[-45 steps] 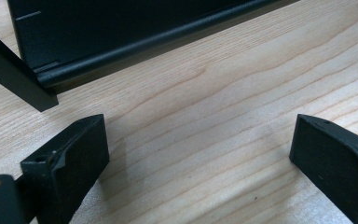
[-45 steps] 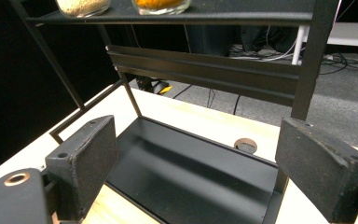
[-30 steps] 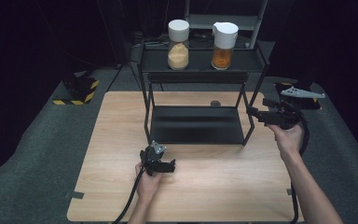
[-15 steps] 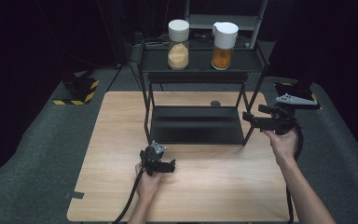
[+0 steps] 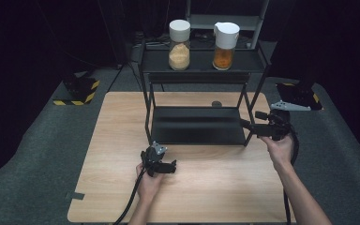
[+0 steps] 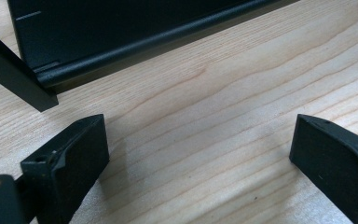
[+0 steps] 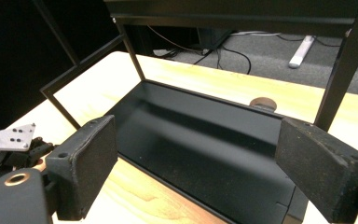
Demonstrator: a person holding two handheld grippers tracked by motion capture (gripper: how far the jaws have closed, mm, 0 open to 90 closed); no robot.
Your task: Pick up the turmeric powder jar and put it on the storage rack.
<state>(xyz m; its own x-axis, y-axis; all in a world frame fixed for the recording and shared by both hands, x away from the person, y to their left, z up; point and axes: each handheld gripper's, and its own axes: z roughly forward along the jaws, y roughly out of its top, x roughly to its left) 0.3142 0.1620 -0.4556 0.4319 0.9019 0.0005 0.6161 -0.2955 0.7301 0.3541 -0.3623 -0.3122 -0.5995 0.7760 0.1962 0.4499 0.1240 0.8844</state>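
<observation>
A: What sits nearest the grippers?

B: The black rack (image 5: 201, 93), in the upper middle of the high view. Its lower tray (image 5: 197, 125) lies flat on the wooden tabletop (image 5: 215, 187), and its thin legs rise to a top shelf.

A: Where is the right gripper?

B: The right gripper (image 5: 251, 123) is at the right of centre in the high view, held level by the right hand (image 5: 277, 149), its tips just beside the front right leg of the rack. Its own view looks across the tray from that corner; the jaws stand apart with nothing between them.

A: And the left one?

B: The left gripper (image 5: 169, 165) is in the lower middle of the high view, low over the bare wood, a little in front of the tray's front left corner and apart from it. Its jaws are spread wide; in the left gripper view there is only wood grain between them, with the tray's front edge across the upper left of that view.

A: What is on the top shelf?

B: Two jars with white lids, side by side at the top centre of the high view: a jar of pale grains (image 5: 179, 38) on the left and a jar of orange contents (image 5: 225, 39) on the right. A small round dark disc (image 5: 216, 104) lies on the wood just behind the tray.
</observation>
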